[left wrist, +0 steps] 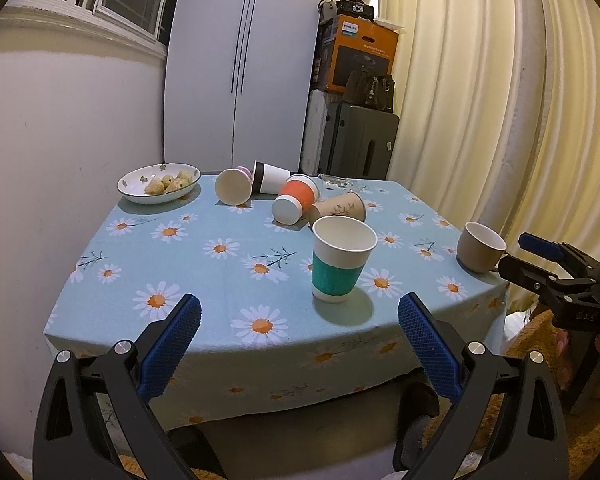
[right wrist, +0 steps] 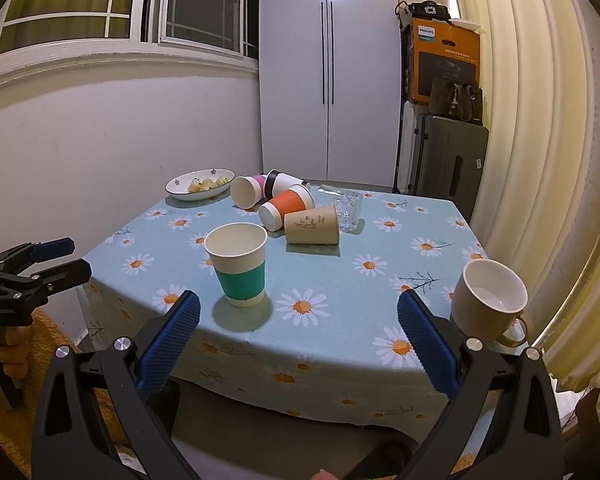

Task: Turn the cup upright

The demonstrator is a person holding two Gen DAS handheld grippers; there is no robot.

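Left to right: the left gripper [left wrist: 299,322] hangs spread and empty off the tabletop's [left wrist: 204,280] near edge, apparently between grasps. The teal cup [left wrist: 340,260] stands upright near that edge. Four cups [left wrist: 296,200] lie tipped toward the far edge, awaiting flipping. The right gripper [right wrist: 299,320] is likewise spread, holding nothing.

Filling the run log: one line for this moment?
left hand-held gripper open, empty | right hand-held gripper open, empty | teal cup upright | orange cup lying
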